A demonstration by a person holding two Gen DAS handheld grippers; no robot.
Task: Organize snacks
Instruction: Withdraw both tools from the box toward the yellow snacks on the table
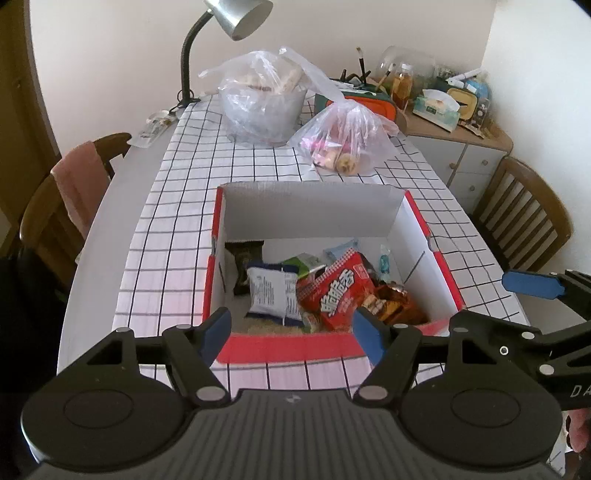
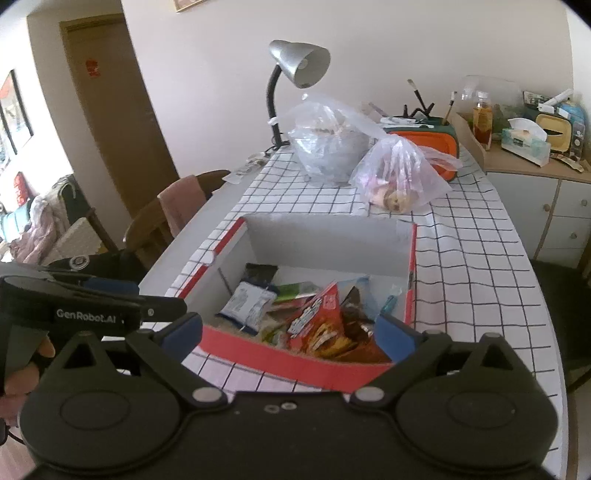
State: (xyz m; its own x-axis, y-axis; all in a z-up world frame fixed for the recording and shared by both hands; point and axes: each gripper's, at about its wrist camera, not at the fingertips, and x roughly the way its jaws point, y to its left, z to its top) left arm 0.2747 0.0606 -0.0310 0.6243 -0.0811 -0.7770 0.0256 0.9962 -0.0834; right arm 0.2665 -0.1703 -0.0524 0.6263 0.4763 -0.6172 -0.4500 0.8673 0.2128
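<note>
An open white cardboard box with a red rim (image 1: 424, 236) stands on the checked tablecloth. It holds several snack packets: a red packet (image 1: 341, 291), a white-and-blue packet (image 1: 273, 291), a dark packet (image 1: 245, 258) and an orange-brown packet (image 1: 395, 302). My left gripper (image 1: 291, 328) hovers open over the box's near rim, nothing between its blue pads. My right gripper (image 2: 290, 330) is open too, above the near edge of the box (image 2: 332, 243), with the red packet (image 2: 317, 321) below it. Each gripper shows at the edge of the other's view, held by a hand.
Behind the box lie two clear plastic bags (image 1: 343, 136) (image 1: 262, 99) of food, beside a grey desk lamp (image 1: 236, 16). Wooden chairs stand at the left (image 1: 55, 206) and right (image 1: 517, 214). A cluttered cabinet (image 1: 461, 140) fills the far right corner.
</note>
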